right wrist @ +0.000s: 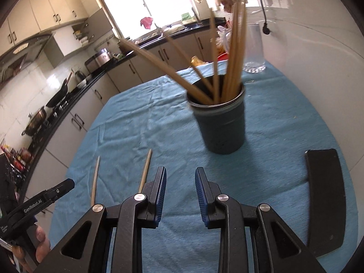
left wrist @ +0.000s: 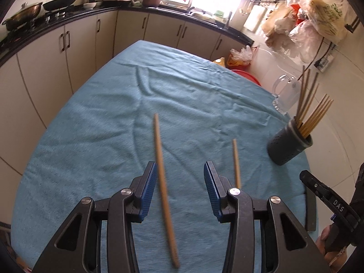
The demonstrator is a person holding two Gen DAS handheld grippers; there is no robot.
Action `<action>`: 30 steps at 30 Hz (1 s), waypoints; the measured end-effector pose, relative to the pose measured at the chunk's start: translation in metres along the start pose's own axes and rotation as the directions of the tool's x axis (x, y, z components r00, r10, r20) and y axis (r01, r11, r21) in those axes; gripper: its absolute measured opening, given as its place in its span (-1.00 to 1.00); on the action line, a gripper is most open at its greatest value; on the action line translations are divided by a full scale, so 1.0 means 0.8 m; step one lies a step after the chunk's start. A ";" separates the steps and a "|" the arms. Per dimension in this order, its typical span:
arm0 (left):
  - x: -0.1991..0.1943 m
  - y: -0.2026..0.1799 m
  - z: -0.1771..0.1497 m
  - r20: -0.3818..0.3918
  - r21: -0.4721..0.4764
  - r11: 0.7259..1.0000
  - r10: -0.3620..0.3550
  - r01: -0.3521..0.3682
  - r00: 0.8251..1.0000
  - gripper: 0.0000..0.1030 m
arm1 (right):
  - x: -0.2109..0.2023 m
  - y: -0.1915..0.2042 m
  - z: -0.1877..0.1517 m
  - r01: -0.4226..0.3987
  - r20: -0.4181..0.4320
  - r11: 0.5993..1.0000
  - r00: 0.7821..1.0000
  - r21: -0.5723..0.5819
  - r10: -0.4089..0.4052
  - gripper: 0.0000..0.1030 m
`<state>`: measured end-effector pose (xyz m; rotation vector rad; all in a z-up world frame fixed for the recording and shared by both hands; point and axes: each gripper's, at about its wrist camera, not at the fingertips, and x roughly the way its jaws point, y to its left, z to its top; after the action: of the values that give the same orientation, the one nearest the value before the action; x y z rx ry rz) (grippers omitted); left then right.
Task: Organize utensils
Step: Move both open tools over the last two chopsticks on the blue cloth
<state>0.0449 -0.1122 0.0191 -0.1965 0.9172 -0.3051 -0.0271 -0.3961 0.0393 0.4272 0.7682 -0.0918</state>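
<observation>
Two wooden chopsticks lie on the blue cloth. In the left wrist view the longer one (left wrist: 164,186) runs between the open jaws of my left gripper (left wrist: 180,170), nearer the left finger, and the other (left wrist: 236,162) lies just right of the right finger. Both also show in the right wrist view (right wrist: 95,179) (right wrist: 145,170), left of my right gripper (right wrist: 180,175), which is open and empty. A dark grey holder (right wrist: 219,122) (left wrist: 288,143) stands on the cloth with several chopsticks in it, ahead of the right gripper.
The blue cloth (left wrist: 113,125) covers a round table. A glass mug (left wrist: 287,93) stands at the far right edge. A flat black object (right wrist: 324,200) lies at the near right. Kitchen cabinets and counter with pans (left wrist: 45,6) surround the table.
</observation>
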 end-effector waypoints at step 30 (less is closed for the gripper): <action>0.032 0.084 -0.031 0.032 -0.061 0.995 0.079 -0.077 0.996 -0.05 | 0.143 0.076 -0.004 -0.068 -0.293 0.997 0.954 -0.025 0.058 -0.43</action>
<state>0.0516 -0.0585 -0.0345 -0.2197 0.8981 -0.2022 0.0677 -0.3311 -0.0211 0.4367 1.0457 0.0463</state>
